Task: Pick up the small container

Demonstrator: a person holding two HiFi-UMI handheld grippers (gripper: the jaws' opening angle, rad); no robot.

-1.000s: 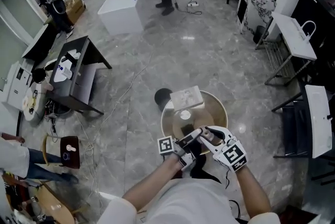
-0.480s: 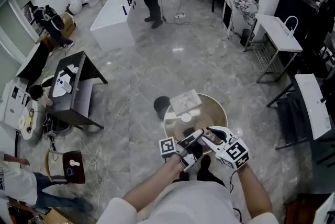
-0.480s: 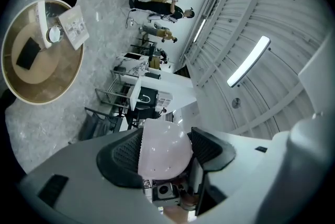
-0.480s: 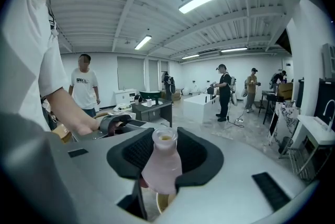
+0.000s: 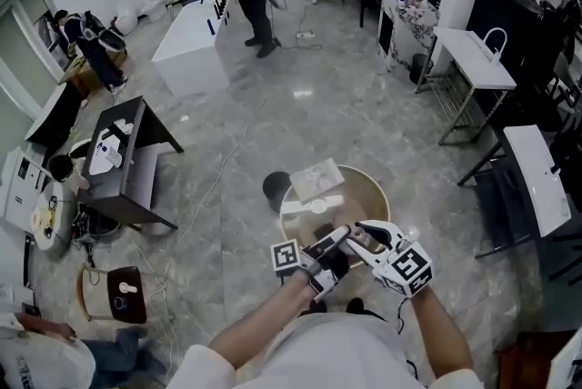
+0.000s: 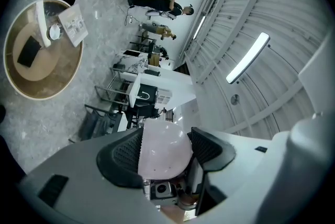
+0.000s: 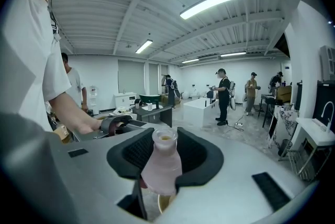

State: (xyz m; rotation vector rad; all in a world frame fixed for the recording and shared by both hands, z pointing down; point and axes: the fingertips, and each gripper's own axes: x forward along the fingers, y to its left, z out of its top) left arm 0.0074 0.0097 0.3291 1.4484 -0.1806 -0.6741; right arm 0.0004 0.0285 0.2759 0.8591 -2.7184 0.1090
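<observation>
Both left gripper and right gripper fingers clamped on the small container, squarely between each pair.

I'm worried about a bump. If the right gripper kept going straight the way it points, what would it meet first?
The right gripper has the pink container in its claw; beyond that the way looks free over open floor, though depth is unclear.
</observation>
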